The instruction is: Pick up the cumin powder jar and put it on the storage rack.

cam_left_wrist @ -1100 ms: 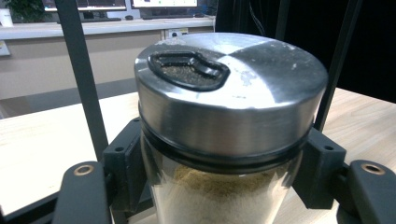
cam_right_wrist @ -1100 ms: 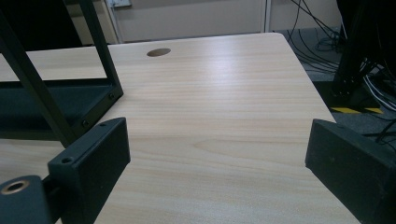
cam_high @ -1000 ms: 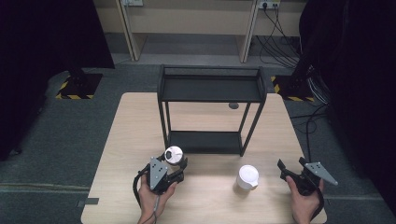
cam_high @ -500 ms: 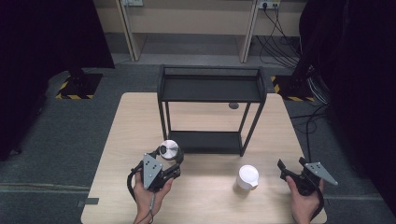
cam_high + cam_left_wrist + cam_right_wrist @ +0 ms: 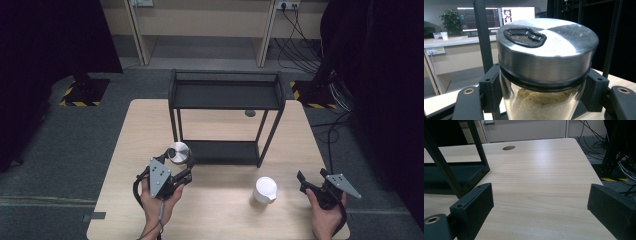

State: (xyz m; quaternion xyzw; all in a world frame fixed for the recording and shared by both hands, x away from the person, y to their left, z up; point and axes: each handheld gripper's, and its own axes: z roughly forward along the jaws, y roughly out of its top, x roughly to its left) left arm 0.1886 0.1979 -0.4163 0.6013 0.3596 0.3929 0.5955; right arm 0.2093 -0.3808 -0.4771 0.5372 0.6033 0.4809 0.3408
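While the left gripper (image 5: 176,167) hung just in front of the black two-tier shelf rack (image 5: 226,95), at its front left leg, its jaws were clamped on a glass spice jar (image 5: 544,100) with a brushed metal lid (image 5: 178,151). From the left gripper view, the jar stood upright between the two black jaws, each pressed against the glass just below the lid, and a tan powder filled the jar up to near the rim. A dark flip tab sat in the top of the lid. Seen from the high view, the jar was off the worktop (image 5: 210,220) and close to the lower tier of the rack, without touching it.

Near the worktop's front right corner, well to the right of the rack, the right gripper (image 5: 311,184) lay low in the person's hand with its jaws spread wide and nothing between them; the right gripper view showed bare wood between them. A white lidded cup (image 5: 265,190) stood on the worktop in front of the rack's right front leg, between the two grippers and apart from both.
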